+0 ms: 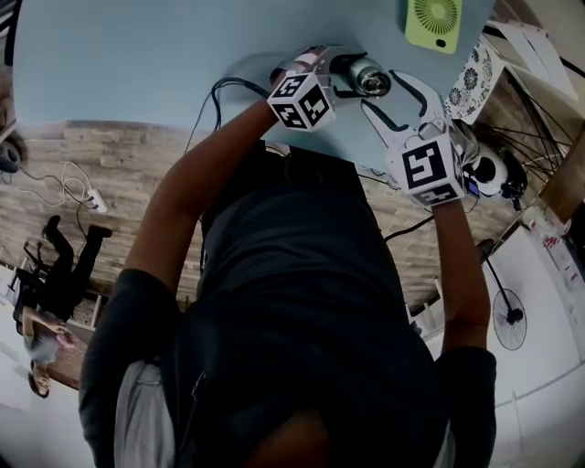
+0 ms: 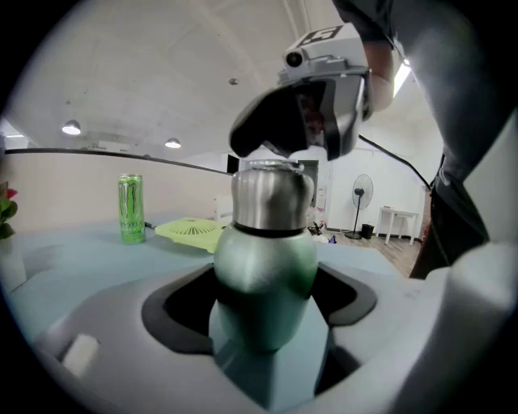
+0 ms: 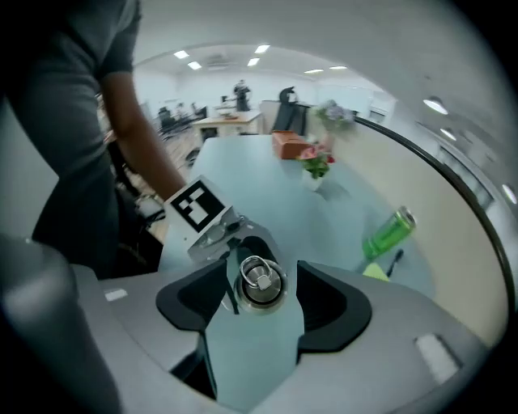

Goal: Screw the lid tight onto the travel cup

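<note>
Left gripper (image 2: pixel 265 295): jaws clamped on the green body of the travel cup (image 2: pixel 267 251), which stands upright over the table (image 1: pixel 137 64). Right gripper (image 3: pixel 259 307): jaws apart, either side of the steel lid (image 3: pixel 259 281). It looks straight down the cup's long axis, and the lid sits on the cup mouth. Pads probably just clear of the lid, hard to tell. Cup base and thread seam are hidden.

Head view: travel cup (image 1: pixel 370 77) mostly hidden by jaws; green fan (image 1: pixel 433 23) cut off at top.
</note>
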`<action>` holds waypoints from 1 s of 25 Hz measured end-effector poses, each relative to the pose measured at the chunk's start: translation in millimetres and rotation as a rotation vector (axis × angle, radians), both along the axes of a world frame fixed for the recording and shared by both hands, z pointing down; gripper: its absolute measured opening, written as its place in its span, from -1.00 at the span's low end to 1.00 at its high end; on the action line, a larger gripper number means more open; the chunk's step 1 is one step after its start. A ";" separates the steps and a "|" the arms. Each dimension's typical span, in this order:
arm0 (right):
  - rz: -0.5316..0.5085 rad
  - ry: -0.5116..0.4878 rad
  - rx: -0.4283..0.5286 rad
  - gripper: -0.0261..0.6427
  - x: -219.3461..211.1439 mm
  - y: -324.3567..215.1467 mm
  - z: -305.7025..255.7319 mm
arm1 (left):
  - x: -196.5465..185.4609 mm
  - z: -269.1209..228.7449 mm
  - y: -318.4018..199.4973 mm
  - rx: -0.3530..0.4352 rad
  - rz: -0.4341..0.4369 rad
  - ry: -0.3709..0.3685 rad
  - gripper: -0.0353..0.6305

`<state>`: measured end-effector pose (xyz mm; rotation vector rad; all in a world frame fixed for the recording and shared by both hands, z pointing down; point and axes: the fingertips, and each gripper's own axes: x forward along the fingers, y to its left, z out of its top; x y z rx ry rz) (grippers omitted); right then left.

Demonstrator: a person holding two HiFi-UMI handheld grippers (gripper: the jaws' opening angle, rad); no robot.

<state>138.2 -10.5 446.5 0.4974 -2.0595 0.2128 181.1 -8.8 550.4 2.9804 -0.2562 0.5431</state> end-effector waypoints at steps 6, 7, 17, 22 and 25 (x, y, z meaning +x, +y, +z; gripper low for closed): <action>-0.641 0.295 -0.028 -0.17 12.6 10.7 18.6 | 0.3 0.2 0.4 0.002 -0.001 -0.001 0.35; -0.711 0.322 -0.039 -0.17 13.3 12.3 21.4 | 0.3 0.3 0.2 0.002 -0.001 -0.001 0.35; -0.887 0.382 -0.002 -0.24 7.8 11.0 33.0 | -0.1 0.4 0.6 0.003 0.000 -0.002 0.35; -0.808 0.362 -0.011 -0.24 7.5 10.5 33.5 | -0.8 0.1 0.5 0.003 -0.001 -0.002 0.35; -0.693 0.328 -0.034 -0.24 7.8 9.9 35.0 | -0.8 0.6 0.7 0.002 -0.001 -0.001 0.35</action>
